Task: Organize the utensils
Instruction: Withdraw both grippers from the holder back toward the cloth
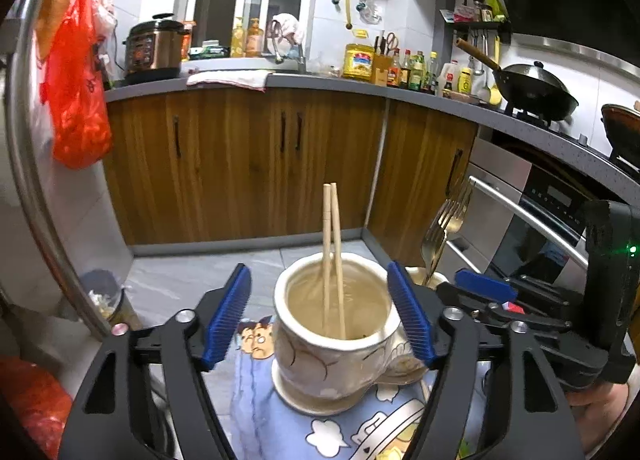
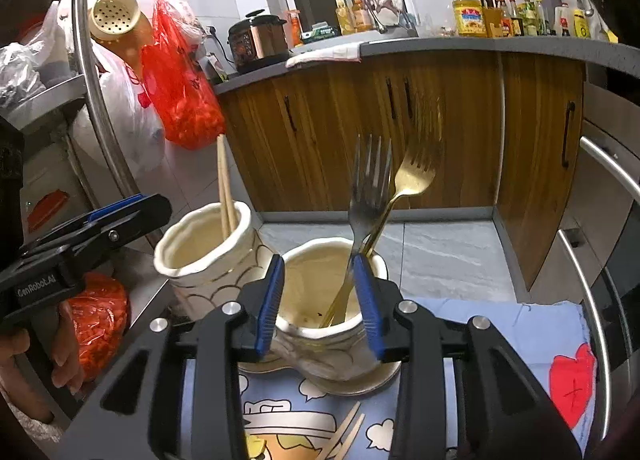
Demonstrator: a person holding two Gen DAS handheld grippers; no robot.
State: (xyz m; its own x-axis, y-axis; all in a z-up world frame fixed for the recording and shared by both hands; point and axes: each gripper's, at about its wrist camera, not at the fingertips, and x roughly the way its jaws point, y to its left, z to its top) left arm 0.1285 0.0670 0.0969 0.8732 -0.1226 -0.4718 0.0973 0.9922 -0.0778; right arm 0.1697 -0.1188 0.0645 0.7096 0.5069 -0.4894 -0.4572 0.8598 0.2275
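left jaws (image 1: 320, 316) open around chopstick cup (image 1: 336, 340).

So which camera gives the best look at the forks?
The right wrist view: the silver fork and gold fork stand in the nearer cup, tines up, seen whole. The left wrist view shows only their tines at the right, behind the chopstick cup.

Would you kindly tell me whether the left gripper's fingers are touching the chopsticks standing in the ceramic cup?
Apart. The left wrist view shows the fingers spread either side of the ceramic cup, with the chopsticks standing untouched inside it.
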